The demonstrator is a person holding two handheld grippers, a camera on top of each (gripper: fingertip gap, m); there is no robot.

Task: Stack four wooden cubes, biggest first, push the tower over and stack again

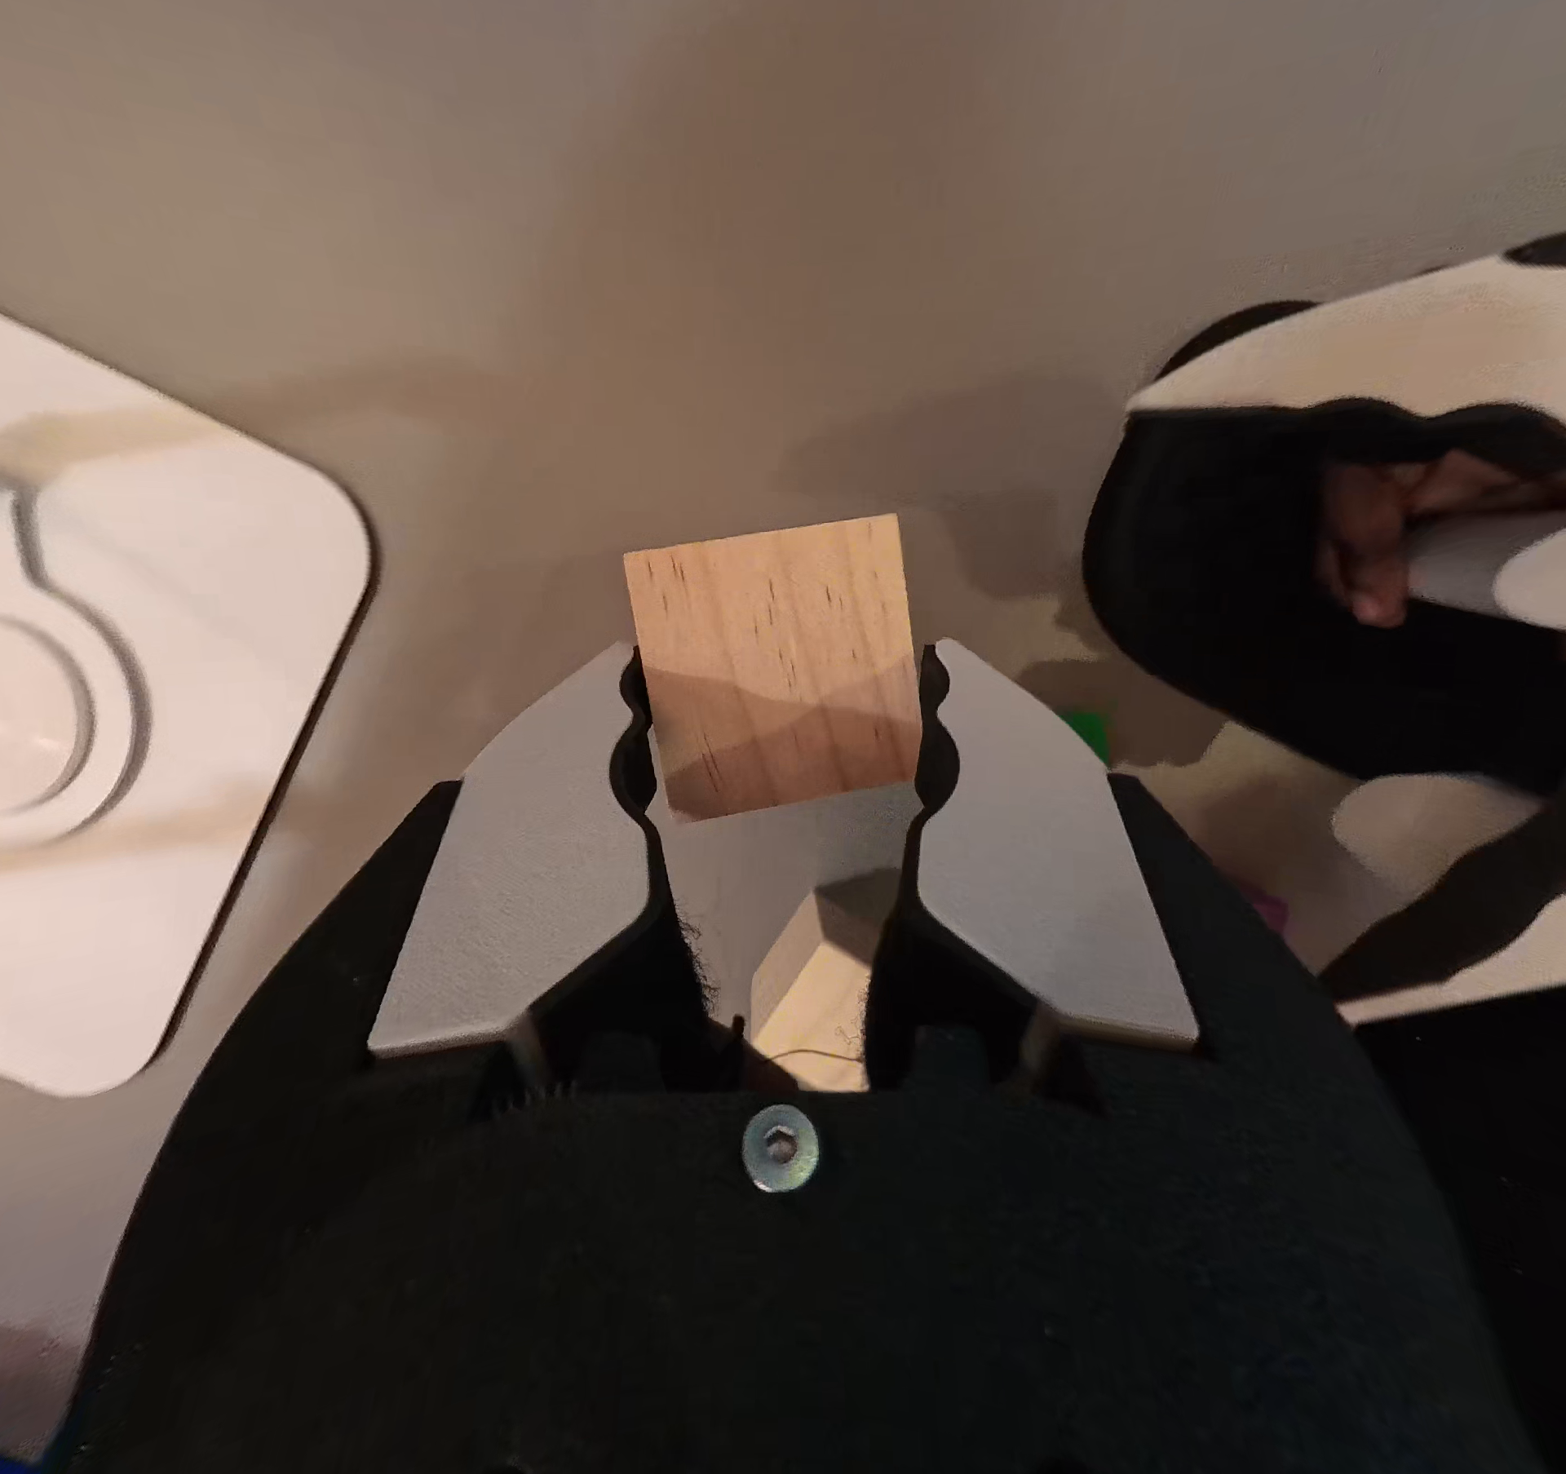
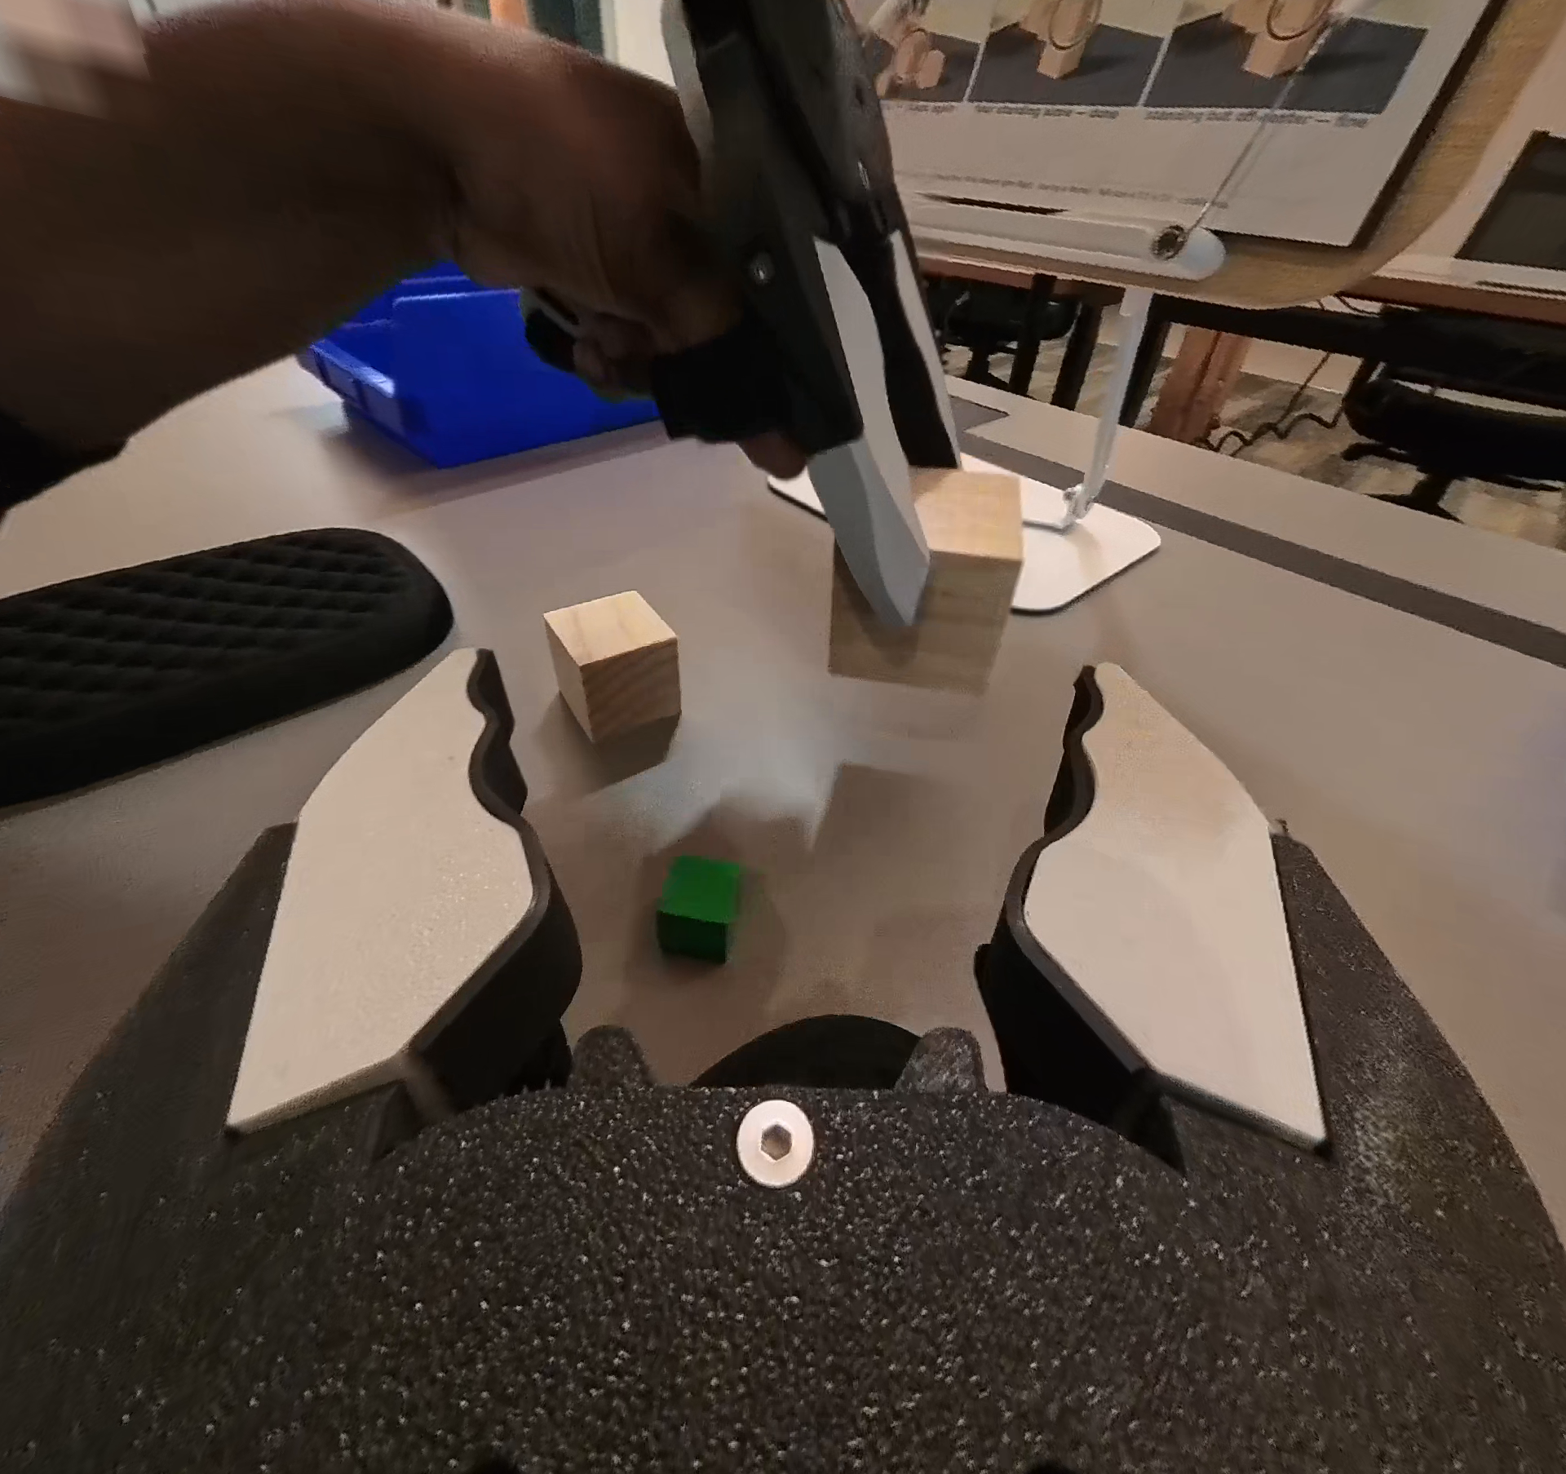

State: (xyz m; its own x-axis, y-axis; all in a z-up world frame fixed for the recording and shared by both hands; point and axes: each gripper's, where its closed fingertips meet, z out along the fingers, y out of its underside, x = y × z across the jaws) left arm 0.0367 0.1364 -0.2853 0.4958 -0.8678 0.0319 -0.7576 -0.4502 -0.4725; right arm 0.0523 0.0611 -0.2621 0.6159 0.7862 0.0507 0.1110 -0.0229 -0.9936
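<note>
My left gripper (image 1: 784, 654) is shut on a light wooden cube (image 1: 771, 662), with both black pads pressed on its sides. The right wrist view shows this gripper (image 2: 898, 586) pointing down with the cube (image 2: 957, 611) held a little above the grey table (image 2: 1271, 755). A second wooden cube (image 2: 614, 662) stands on the table to its left and shows below my left fingers (image 1: 813, 984). My right gripper (image 2: 788, 668) is wide open and empty, low over the table. A small green cube (image 2: 699, 908) lies on the table between its fingers, touching neither.
A white stand base (image 2: 1085, 552) lies behind the held cube and at the left of the left wrist view (image 1: 169, 670). A blue bin (image 2: 474, 382) stands at the back left. A black padded rest (image 2: 195, 645) lies at the left. A hand holds the right gripper (image 1: 1356, 586).
</note>
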